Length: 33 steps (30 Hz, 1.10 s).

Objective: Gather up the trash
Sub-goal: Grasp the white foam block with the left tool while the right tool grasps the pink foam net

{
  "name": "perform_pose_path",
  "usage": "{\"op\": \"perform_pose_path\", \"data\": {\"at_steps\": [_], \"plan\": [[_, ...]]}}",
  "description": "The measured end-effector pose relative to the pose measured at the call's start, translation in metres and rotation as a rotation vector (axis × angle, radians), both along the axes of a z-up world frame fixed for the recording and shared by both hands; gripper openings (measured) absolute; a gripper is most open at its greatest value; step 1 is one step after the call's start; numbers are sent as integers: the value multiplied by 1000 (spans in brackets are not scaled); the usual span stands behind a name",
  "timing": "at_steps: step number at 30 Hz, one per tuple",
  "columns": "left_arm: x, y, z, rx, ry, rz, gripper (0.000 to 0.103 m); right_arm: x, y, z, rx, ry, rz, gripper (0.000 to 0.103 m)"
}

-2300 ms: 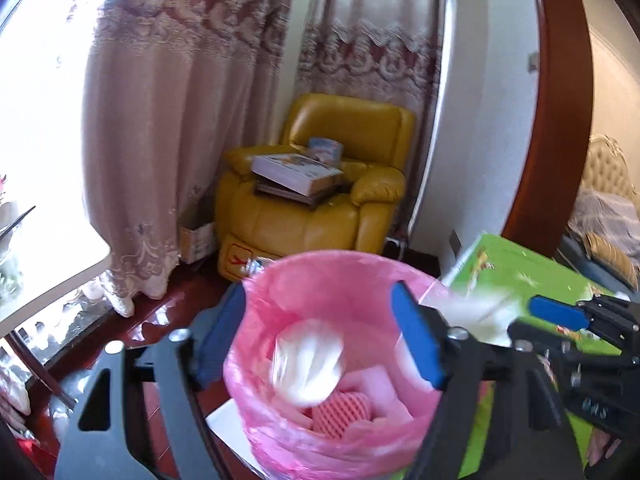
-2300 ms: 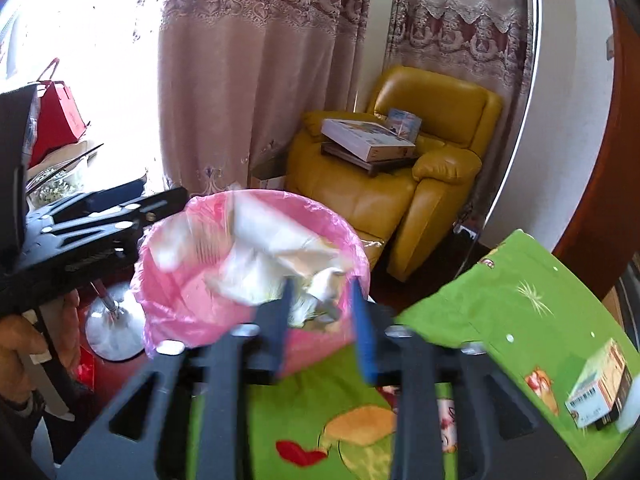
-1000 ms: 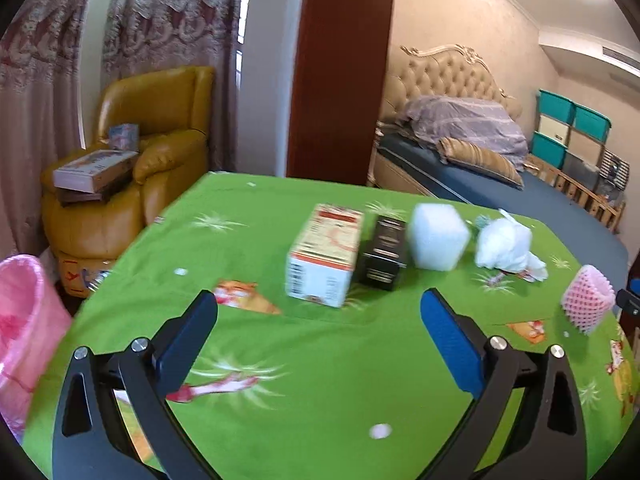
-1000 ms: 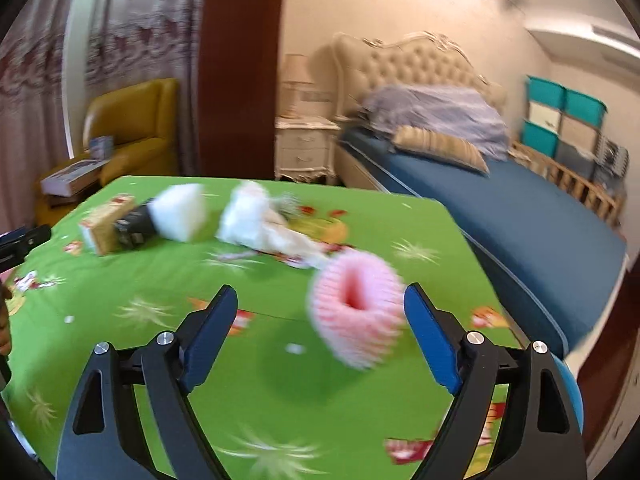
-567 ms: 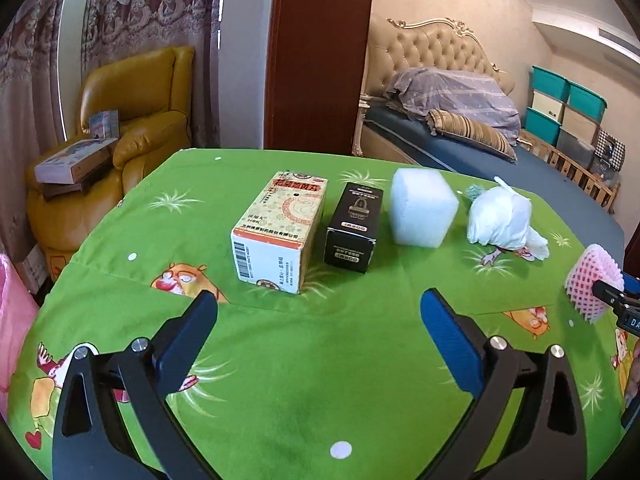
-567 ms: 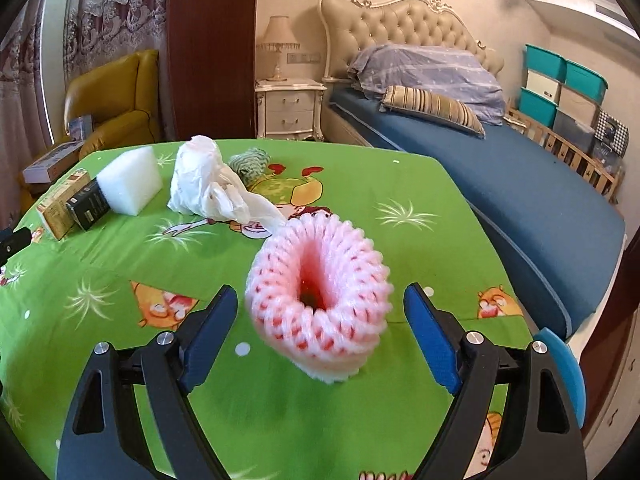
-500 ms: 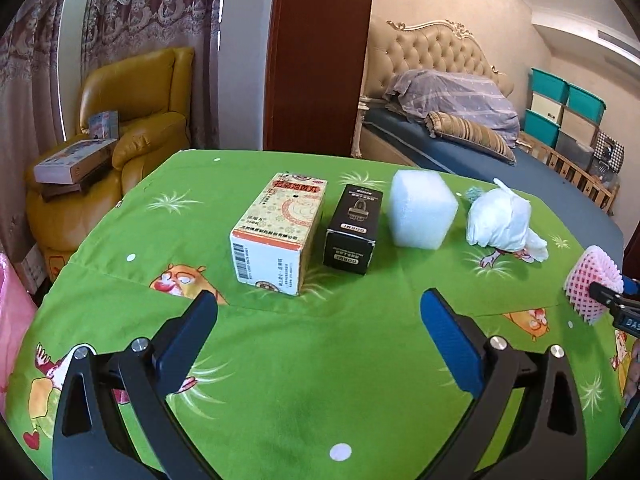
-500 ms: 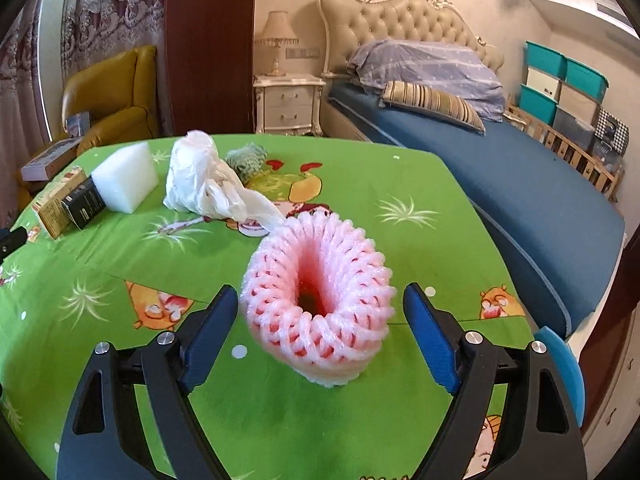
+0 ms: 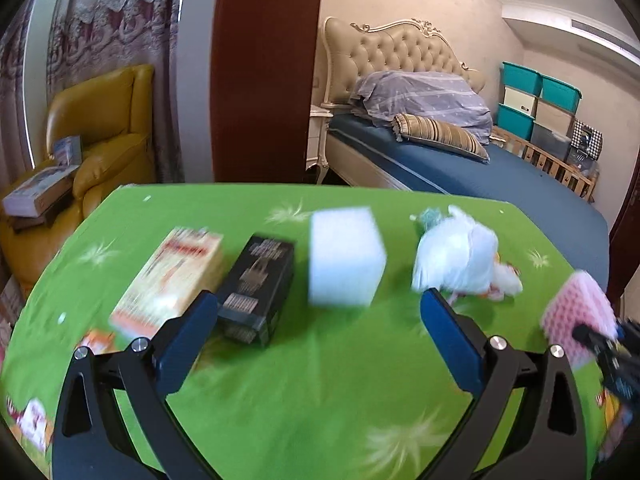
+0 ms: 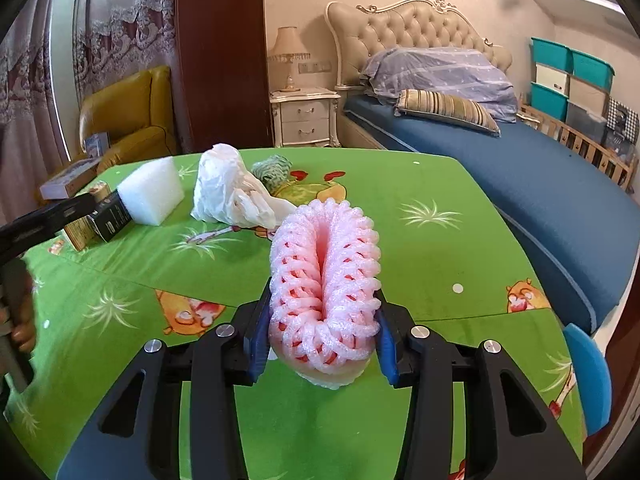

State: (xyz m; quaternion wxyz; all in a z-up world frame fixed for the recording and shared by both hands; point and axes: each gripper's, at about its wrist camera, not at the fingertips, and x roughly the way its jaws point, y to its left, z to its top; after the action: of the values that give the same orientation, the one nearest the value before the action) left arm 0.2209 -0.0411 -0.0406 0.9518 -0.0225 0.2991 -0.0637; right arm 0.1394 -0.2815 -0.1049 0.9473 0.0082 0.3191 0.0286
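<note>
two tongs work over the green tabletop. right tongs pinch the pink foam net, squeezed flat near the front edge, likely for lifting away. left tongs hang spread before the white foam block, with open cloth around it; beyond lie the crumpled bag and the bed.

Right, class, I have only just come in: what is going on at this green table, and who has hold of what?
A person is clearing trash with two tools. The right hand-held gripper has closed on the pink foam fruit net, squeezing it flat. The left hand-held gripper is open and empty, aimed at the white foam block. A yellow carton, a black box and a crumpled white bag lie on the green tablecloth.
</note>
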Motion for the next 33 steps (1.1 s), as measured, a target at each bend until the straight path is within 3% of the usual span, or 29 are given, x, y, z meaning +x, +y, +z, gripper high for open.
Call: {"op": "perform_pose_path", "data": {"at_steps": [5, 9, 10, 11, 13, 17, 25, 33], "plan": [[37, -25, -5, 55, 6, -8, 88, -1, -3, 5, 40, -8, 2, 42], [69, -38, -19, 92, 74, -3, 80, 0, -3, 6, 49, -10, 0, 42], [74, -40, -22, 98, 89, -5, 69, 0, -3, 6, 54, -9, 1, 42], [77, -42, -25, 106, 105, -6, 49, -1, -2, 6, 57, -11, 1, 42], [76, -42, -28, 104, 116, -13, 50, -5, 0, 6, 52, -17, 5, 42], [50, -37, -21, 111, 55, -30, 50, -12, 9, 5, 51, -24, 16, 42], [-27, -17, -19, 46, 43, -77, 50, -26, 31, 5, 55, -22, 48, 42], [-96, -6, -21, 57, 20, -84, 50, -43, 64, 5, 55, -24, 102, 42]]}}
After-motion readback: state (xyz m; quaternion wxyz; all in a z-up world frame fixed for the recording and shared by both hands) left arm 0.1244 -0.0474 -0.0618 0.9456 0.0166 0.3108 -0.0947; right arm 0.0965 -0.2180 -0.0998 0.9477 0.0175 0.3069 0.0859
